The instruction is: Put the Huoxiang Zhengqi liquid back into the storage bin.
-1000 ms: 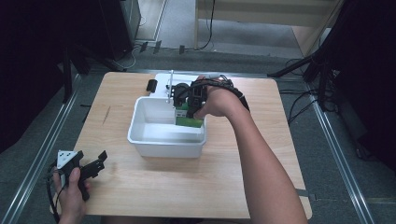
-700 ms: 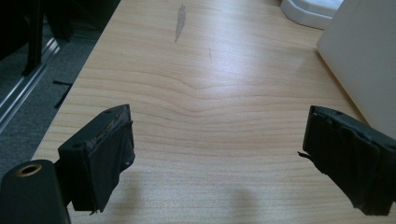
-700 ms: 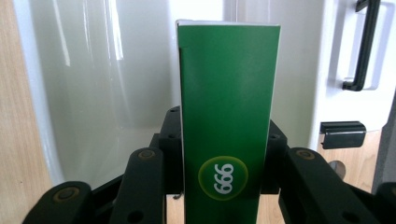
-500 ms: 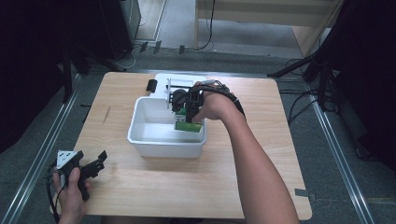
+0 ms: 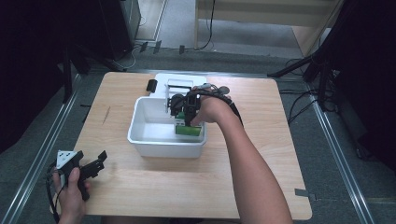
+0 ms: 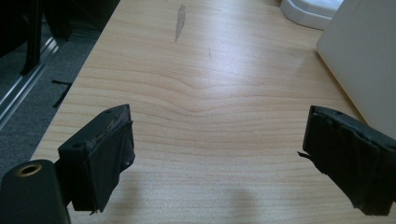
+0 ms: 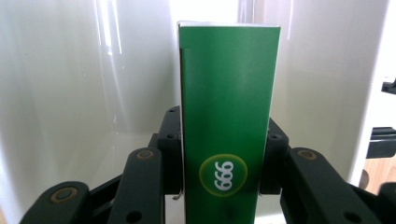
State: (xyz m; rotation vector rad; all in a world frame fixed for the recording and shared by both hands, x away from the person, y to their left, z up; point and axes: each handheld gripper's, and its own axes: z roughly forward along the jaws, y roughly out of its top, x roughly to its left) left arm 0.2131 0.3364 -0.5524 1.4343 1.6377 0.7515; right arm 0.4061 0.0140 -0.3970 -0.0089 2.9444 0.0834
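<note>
While its black jaws clamp both long sides of a green carton (image 7: 228, 116) printed with "999" in a yellow-ringed circle, the right gripper (image 5: 186, 111) reaches down into a white plastic bin (image 5: 140, 142) at the middle of a wooden table (image 5: 261, 186). Seen from the right gripper view, the carton stands lengthwise between the jaws, its far end close to the bin's glossy inner wall. From above, the carton (image 5: 189, 131) sits low in the bin's near right corner, though whether it already rests on the floor of the bin is hard to tell at this angle. Behind the bin lies a white tray or lid (image 5: 180, 80) with a small black object (image 5: 151, 85) just beside it. Well apart, at the table's near left corner, the left gripper (image 5: 93, 164) hangs idle over bare wood (image 6: 196, 93), jaws spread wide and holding nothing. Placement looks nearly done: the carton is inside the bin; what seems left is to release it and lift the gripper clear.
</note>
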